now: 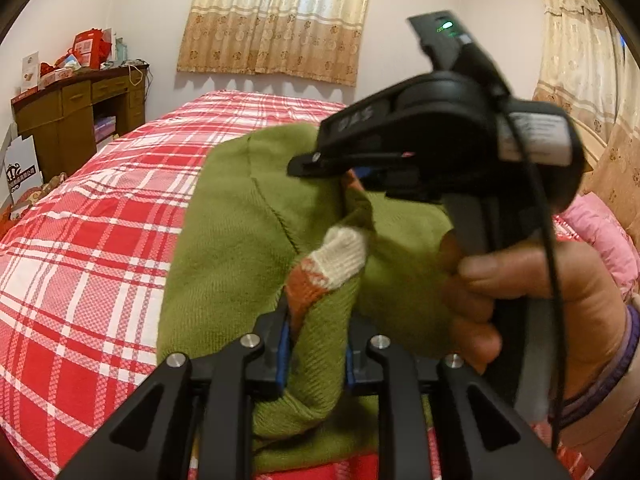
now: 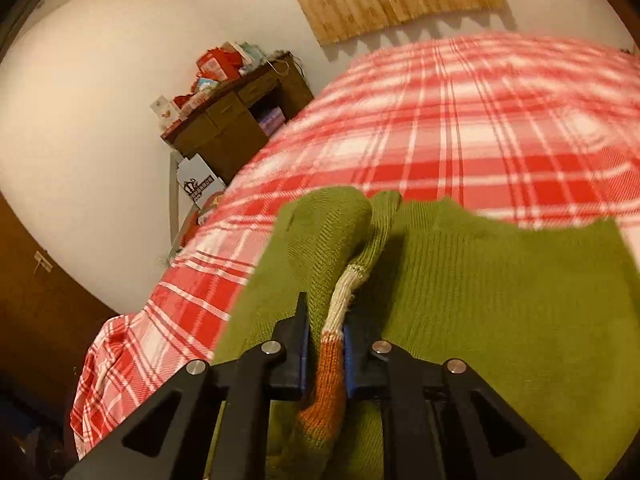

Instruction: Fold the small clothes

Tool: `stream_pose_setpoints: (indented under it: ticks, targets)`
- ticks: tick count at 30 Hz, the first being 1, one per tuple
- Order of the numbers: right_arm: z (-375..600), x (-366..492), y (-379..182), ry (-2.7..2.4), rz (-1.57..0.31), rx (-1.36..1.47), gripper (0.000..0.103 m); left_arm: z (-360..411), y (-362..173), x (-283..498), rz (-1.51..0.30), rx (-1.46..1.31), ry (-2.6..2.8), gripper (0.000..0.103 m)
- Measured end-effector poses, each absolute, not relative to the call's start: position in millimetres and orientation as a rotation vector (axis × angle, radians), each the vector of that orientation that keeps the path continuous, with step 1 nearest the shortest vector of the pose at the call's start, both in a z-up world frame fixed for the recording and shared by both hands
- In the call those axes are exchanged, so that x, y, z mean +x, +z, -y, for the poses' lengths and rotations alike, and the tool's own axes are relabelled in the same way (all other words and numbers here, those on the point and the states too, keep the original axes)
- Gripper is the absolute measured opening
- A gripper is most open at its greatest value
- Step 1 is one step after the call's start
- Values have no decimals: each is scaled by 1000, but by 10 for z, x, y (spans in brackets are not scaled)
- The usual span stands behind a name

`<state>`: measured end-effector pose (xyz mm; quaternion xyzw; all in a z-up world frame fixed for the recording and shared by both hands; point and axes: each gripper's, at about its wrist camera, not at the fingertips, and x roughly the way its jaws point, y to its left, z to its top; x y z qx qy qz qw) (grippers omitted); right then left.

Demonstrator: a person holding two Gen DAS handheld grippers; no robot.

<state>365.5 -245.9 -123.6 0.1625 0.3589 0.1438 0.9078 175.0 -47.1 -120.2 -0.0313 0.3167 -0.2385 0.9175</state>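
A green knit sweater (image 1: 240, 248) with an orange and white striped cuff (image 1: 340, 256) lies bunched on the red plaid bed (image 1: 88, 240). In the left wrist view my left gripper (image 1: 316, 344) is shut on a fold of the green knit near the cuff. Just above it, a hand (image 1: 532, 292) holds my right gripper (image 1: 320, 164), whose jaws pinch the sweater's edge. In the right wrist view the right gripper (image 2: 327, 346) is shut on the striped cuff (image 2: 332, 344) of the sleeve, and the sweater's body (image 2: 500, 300) spreads flat to the right.
The plaid bed cover (image 2: 460, 140) stretches far beyond the sweater. A wooden desk (image 1: 76, 116) piled with red boxes stands by the left wall. A pink pillow (image 1: 600, 236) lies at the right. Curtains (image 1: 276, 20) hang behind the bed.
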Motion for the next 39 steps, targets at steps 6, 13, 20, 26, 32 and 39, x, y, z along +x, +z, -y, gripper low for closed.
stream_pose_setpoints:
  ticks: [6,13,20,26,32,39]
  targets:
    - [2784,3468,-953,263,-699,274,12,845,-919,1501,-559,41,-547,20]
    - [3440,3319,-986,153,-714,232,12,1530,-858,1313,-524,168,-658,20]
    - [3904,3229,-1375,69,-783,251,12,1990,-1112,1203,-597,240,-702,20]
    - [4016,3119,-1603,55,-751,280,12,1962,-1110,1213,-621,259,-743,20]
    - [4155,2998,-1620,72,-758,401,20,1768,-1026,1117,-640,239,-785,34]
    - [4236,2018,-1369,-29,-697,461,25,1108,-1085,856,-663,177,-752,62]
